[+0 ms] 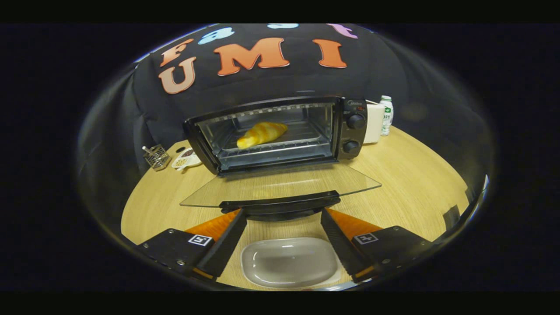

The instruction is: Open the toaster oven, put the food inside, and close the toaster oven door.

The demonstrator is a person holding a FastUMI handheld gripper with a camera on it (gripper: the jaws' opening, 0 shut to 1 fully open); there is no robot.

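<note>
Ahead, at twelve o'clock on the wooden table (407, 175): toaster oven (280, 133), glass door (280, 186) folded down flat toward the tool (282, 216). Inside on the wire rack, a golden croissant (261, 133), lying slightly tilted. Tool fingers spread apart, empty, tips just beneath the door's dark handle (280, 202). Between the fingers, at six o'clock: an empty white dish (291, 261). At ten o'clock of the oven: small wire basket (156, 156). At two o'clock: white bottle (386, 114).
</note>
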